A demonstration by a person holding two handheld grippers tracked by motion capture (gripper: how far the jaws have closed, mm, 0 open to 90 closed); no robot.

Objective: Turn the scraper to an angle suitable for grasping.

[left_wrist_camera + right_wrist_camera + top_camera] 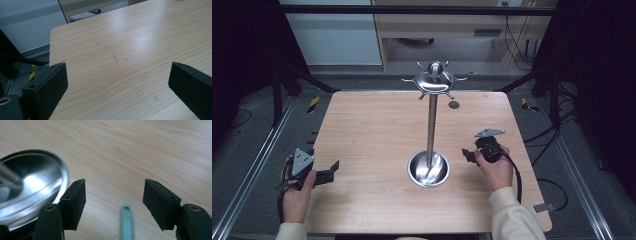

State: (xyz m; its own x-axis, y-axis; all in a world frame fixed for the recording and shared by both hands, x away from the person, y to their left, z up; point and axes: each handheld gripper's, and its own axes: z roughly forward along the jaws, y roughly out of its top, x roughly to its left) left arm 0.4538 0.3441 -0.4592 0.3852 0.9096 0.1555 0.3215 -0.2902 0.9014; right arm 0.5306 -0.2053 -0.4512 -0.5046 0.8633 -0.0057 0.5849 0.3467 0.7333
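Pale wood-grain tabletop (377, 130) with rounded corners is filling the middle of the high view, sitting inside a dark metal frame; grey floor is running around it, with rails at both sides, black cables trailing at the right and yellow-and-black striped markers lying near the far corners; beyond the far edge a light wooden cabinet and a pale wall panel are standing.

Near the centre a polished steel stand with a round dished base (428, 169) is rising upright; its slim pole is carrying a domed top with short curved hooks (434, 80) spreading outward; a small dark round disc (454, 104) is lying on the wood near the far edge, just right of the pole.

The left tool (329, 172) is being held at the near left edge of the tabletop, its jaws standing wide apart and gripping nothing; in the left gripper view bare wood with a few faint dark scratches is showing between them.

The right tool (468, 155) is being held just right of the base, jaws parted and holding nothing; in the right gripper view the shiny base (30, 195) is sitting beside one jaw, and a small green flat tag with a hole at its end (127, 222) is lying on the wood between the jaws, apart from both pads.
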